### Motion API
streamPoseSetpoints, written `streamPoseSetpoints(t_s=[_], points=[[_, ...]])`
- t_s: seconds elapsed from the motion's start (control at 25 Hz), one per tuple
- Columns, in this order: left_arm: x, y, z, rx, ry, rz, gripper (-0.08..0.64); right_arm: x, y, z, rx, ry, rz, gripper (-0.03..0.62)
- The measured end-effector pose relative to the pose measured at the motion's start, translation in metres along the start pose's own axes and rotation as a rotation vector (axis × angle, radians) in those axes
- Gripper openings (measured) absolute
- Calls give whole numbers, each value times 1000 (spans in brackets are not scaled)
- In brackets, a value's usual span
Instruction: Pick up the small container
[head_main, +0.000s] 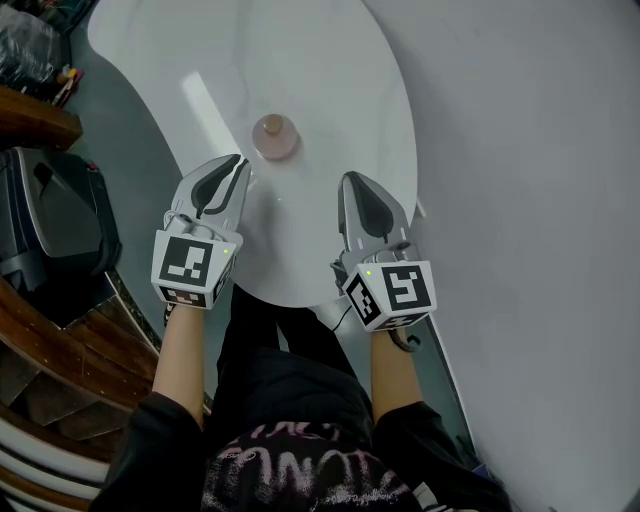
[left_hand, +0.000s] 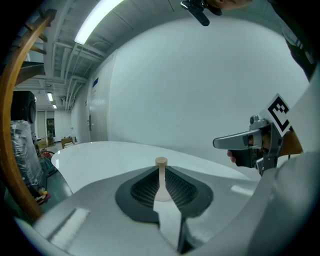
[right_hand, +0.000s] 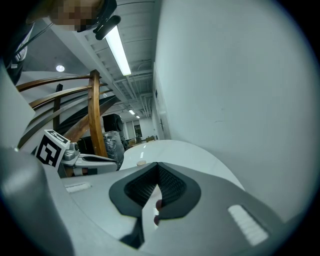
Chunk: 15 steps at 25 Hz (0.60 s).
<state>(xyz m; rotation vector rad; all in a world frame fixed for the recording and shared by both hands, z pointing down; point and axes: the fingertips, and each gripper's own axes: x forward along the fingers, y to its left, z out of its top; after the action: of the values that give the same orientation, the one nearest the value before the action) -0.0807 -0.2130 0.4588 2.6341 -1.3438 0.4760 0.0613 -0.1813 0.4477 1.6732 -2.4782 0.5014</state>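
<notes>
The left gripper has its fingers drawn close, only a thin slit between the dark ribbed pads, and nothing is held in it. Through that slit, in the left gripper view, the small container shows some way ahead: a pale cap on a pinkish body, standing upright on the desk. The right gripper has its fingers clenched, tips touching at the top of the pads, and they grasp nothing. A gap widens lower down, where small reddish bits show that I cannot identify.

In the head view the two grippers sit side by side near the centre of the frame, over the near edge of the white oval desk. Each has a marker cube at its back and a bare forearm behind it. The small container stands just above them in the frame, clear of both and nearer the left gripper's tips. In the right gripper view its cap peeks over the pad edge left of centre.

Wooden rails and a black case sit at the left edge of the frame.
</notes>
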Motion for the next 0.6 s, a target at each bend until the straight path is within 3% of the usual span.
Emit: streamPoseSetpoints(t_s=[0.6], points=[[33, -3, -10, 44, 16, -56, 177, -2, -1, -4, -10, 6, -18, 21]])
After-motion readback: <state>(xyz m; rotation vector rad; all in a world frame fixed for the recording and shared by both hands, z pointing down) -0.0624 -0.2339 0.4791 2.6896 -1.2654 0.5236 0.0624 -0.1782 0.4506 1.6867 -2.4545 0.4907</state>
